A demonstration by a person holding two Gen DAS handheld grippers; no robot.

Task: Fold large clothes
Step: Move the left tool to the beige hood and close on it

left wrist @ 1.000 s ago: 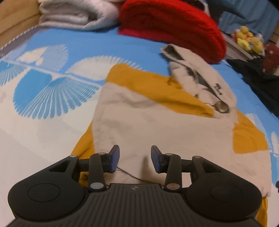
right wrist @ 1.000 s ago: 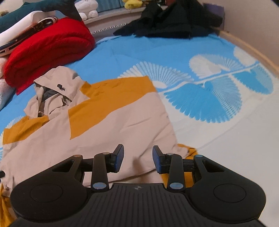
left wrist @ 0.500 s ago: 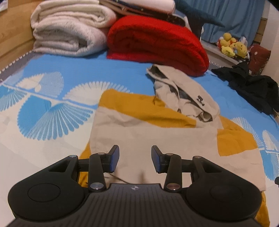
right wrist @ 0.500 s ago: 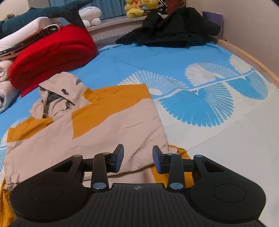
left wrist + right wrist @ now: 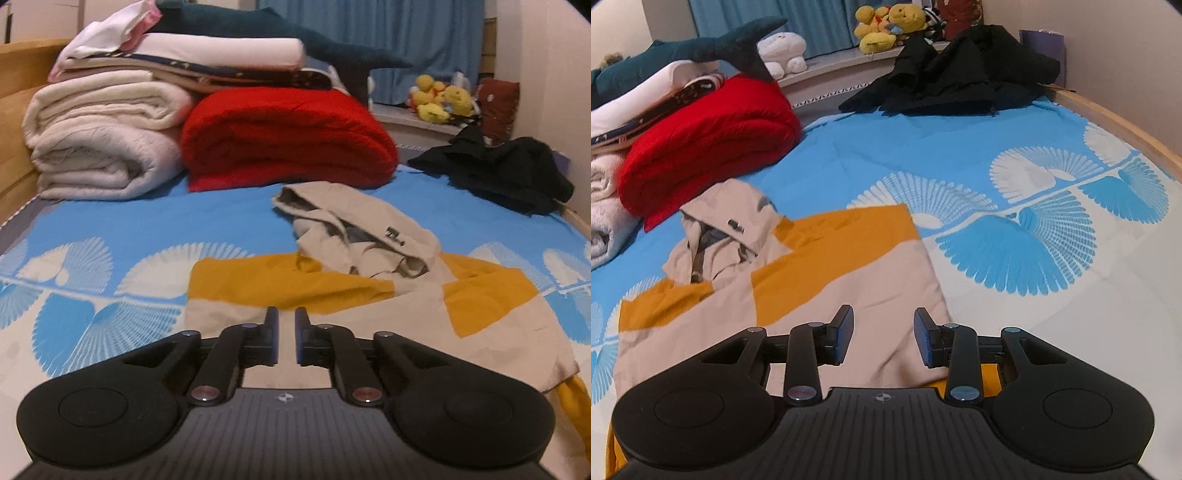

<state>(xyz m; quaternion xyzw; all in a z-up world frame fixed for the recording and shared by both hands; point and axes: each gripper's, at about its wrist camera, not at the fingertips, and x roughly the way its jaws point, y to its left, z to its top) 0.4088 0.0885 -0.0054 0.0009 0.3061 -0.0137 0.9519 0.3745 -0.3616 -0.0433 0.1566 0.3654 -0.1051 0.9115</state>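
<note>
Black plastic fills the bottom of both views. The left gripper (image 5: 286,339) points down over the near hem of the hooded jacket (image 5: 332,314), its jaws closing to a narrow slit with nothing pinched between them; beige cloth shows through the gap. The right gripper (image 5: 883,338) hangs over the same hem farther along, tilted downward too, jaws standing well apart and empty, not touching the fabric.

That beige-and-mustard jacket (image 5: 849,280) lies flat on the bed, roughly folded into a broad panel. Its long axis runs away from the grippers, hem nearest, hood (image 5: 354,229) at the far end, crumpled and turned partly on its side with the grey lining showing. A mustard edge pokes out from under the near corner in both views.

Underneath is a bedsheet (image 5: 1015,229), bright blue with white fan shapes, paler toward the near side. Beyond the hood sits a folded red blanket (image 5: 288,144), beside a rolled cream quilt (image 5: 103,147) with folded linens stacked on top and a dark plush shark (image 5: 701,48) across them. A heap of black clothing (image 5: 960,77) lies in the far corner. Yellow plush toys (image 5: 439,98) sit on the sill before blue curtains (image 5: 369,29), and a wooden bed frame (image 5: 1115,122) borders the wall side.
</note>
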